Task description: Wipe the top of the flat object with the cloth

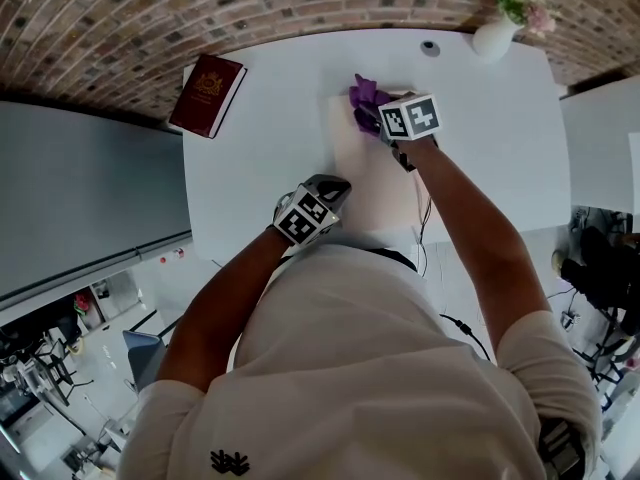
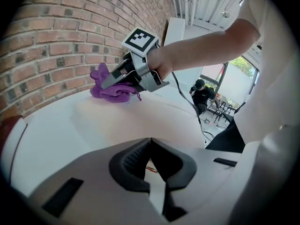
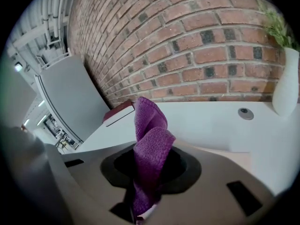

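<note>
A pale, flat board [image 1: 375,183] lies on the white table [image 1: 250,178]. My right gripper [image 1: 372,118] is at the board's far end, shut on a purple cloth [image 1: 364,95] that is bunched against the board's surface. In the right gripper view the cloth [image 3: 150,146] stands up between the jaws of the right gripper [image 3: 146,175], with the board [image 3: 234,158] just beyond. My left gripper [image 1: 333,185] sits at the board's near left corner, jaws shut with nothing in them. From the left gripper [image 2: 150,142] I see the board [image 2: 140,121], the cloth [image 2: 110,87] and the right gripper [image 2: 123,75].
A dark red book [image 1: 208,94] lies at the table's far left corner. A white vase with flowers [image 1: 497,36] stands at the far right by the brick wall, a small round cap [image 1: 430,47] beside it. A cable hangs off the near table edge.
</note>
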`<state>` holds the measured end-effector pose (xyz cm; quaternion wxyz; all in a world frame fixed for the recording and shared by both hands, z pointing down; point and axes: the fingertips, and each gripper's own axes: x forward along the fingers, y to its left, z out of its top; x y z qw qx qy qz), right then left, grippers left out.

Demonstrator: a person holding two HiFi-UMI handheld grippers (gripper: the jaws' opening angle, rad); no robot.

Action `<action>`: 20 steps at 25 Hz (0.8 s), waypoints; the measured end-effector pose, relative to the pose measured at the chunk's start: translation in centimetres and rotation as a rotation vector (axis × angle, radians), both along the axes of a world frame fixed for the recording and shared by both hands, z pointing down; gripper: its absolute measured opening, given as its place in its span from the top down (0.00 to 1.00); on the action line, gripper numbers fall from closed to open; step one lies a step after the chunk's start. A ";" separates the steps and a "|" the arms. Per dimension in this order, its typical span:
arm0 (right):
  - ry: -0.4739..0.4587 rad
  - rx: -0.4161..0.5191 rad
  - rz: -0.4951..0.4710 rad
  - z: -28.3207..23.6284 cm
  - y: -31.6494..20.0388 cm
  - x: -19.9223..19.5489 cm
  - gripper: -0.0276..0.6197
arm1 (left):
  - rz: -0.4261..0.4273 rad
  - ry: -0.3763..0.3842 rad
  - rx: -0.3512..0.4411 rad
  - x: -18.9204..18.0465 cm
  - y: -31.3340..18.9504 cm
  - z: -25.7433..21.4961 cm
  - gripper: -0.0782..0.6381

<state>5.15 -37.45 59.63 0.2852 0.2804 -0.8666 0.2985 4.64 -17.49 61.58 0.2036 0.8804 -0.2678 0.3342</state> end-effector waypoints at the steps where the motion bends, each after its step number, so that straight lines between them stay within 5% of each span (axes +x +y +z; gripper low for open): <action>1: 0.004 0.002 0.011 0.0 -0.4 0.9 0.76 | -0.001 -0.002 -0.002 0.0 0.0 -0.1 0.86; 20: 0.073 0.035 0.136 0.7 -5.8 14.2 0.76 | -0.040 -0.012 0.002 0.5 -0.3 -0.2 0.85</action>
